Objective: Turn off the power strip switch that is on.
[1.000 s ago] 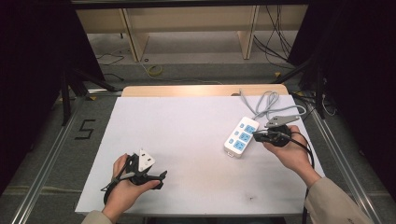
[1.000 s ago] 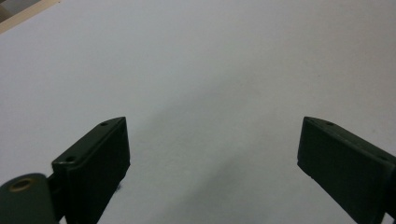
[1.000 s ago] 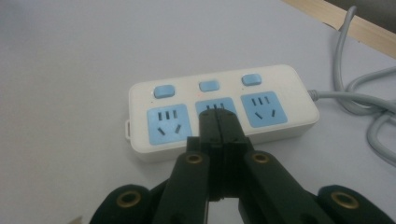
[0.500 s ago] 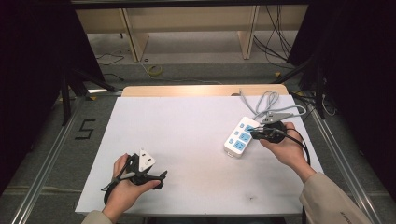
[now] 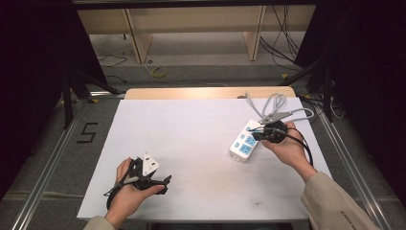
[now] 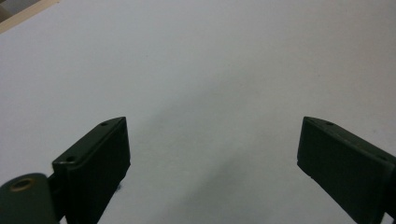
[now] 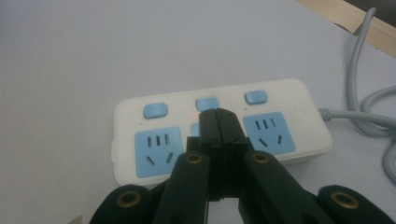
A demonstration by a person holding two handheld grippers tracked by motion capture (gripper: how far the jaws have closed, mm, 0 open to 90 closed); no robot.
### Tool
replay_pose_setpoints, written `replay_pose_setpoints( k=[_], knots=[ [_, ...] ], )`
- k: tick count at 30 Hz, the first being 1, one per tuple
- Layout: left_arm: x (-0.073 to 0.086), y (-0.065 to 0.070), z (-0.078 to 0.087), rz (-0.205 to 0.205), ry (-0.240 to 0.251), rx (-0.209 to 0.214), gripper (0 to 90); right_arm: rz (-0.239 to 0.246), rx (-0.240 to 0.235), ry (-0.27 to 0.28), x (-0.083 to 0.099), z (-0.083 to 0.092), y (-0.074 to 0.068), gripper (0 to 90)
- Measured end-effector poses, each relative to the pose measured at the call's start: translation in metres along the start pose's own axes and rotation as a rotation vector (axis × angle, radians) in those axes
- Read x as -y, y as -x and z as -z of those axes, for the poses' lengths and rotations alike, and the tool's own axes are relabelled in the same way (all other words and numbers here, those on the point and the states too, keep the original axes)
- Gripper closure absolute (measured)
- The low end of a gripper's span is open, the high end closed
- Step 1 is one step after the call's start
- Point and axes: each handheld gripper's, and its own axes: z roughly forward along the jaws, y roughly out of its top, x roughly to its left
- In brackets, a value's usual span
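Note:
A white power strip [image 5: 243, 143] with blue sockets and three blue switch buttons lies at the right of the white table [image 5: 191, 134]. Its grey cable [image 5: 275, 108] coils behind it. My right gripper [image 5: 255, 136] hovers over the strip. In the right gripper view the strip [image 7: 140, 109] lies crosswise, and my right gripper [image 7: 218, 116] is shut with nothing in it. Its tips sit just below the middle switch button [image 7: 207, 103], over the middle socket. My left gripper [image 5: 165, 185] rests near the front left edge, wide open [image 6: 212, 158] over bare table.
The grey cable [image 7: 359, 84] runs off the strip's end toward the table's wooden far edge [image 5: 206, 92]. Metal rails and a dark floor surround the table; shelving stands beyond it.
My right gripper has moved a little forward and left, further over the power strip. The left gripper has stayed where it was.

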Motion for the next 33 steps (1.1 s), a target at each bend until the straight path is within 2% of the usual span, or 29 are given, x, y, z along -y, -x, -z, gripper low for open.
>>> replay_pose_setpoints(
  k=[33],
  knots=[
    [0.0,0.0,0.0,-0.005,-0.003,0.0,9.1,-0.009,-0.004,-0.049,-0.017,-0.021,0.006,90.0]
  ],
)
